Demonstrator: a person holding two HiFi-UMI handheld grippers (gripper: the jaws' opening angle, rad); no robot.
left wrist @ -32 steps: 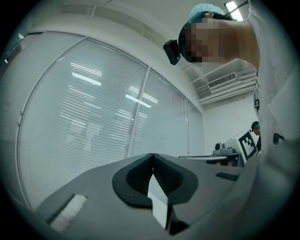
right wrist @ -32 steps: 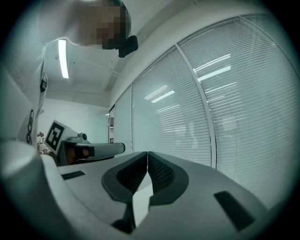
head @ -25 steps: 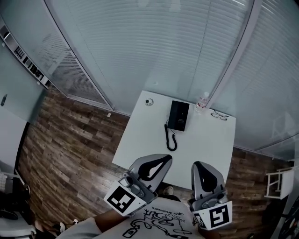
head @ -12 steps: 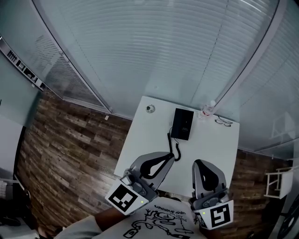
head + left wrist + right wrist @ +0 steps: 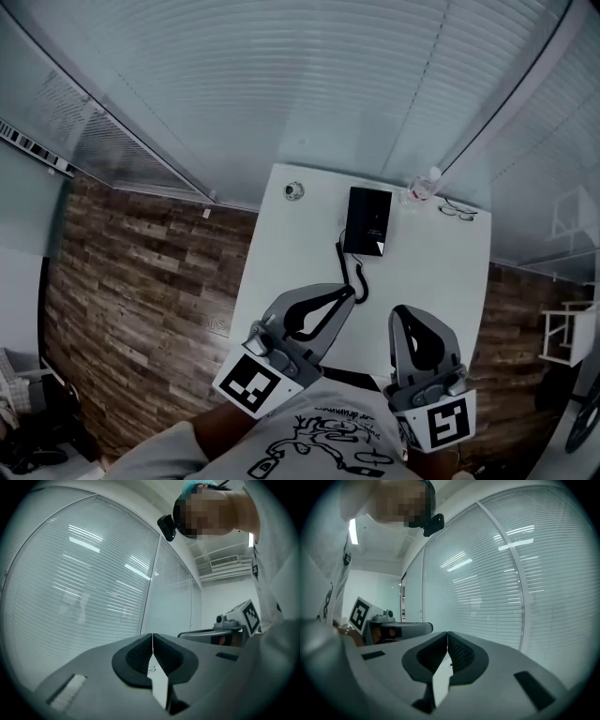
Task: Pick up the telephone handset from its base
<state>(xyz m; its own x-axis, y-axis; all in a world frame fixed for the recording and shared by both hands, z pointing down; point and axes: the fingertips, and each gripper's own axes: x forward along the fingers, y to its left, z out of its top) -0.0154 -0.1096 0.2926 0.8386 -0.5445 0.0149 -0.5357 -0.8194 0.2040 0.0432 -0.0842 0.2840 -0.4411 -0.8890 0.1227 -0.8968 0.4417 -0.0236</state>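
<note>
A black telephone (image 5: 367, 221) lies at the far middle of the white table (image 5: 450, 281). Its handset rests on the base and is hard to tell apart from it at this distance. A black coiled cord (image 5: 354, 272) trails from it toward me. My left gripper (image 5: 349, 292) is shut and empty, its tip over the table just short of the cord. Held level beside it, my right gripper (image 5: 405, 314) is also shut and empty above the near part of the table. Both gripper views show the jaws meeting with nothing between them, left gripper (image 5: 152, 641), right gripper (image 5: 447, 639).
A small round object (image 5: 294, 190) sits at the table's far left corner. A clear bottle (image 5: 427, 183) and a pair of glasses (image 5: 457, 210) lie at the far right. Glass walls with blinds stand behind the table, and wooden floor (image 5: 141, 281) lies to its left.
Both grippers have moved forward and a little down, from before the table's near edge to over it. The left tip now lies close to the cord. Jaws stayed shut.
</note>
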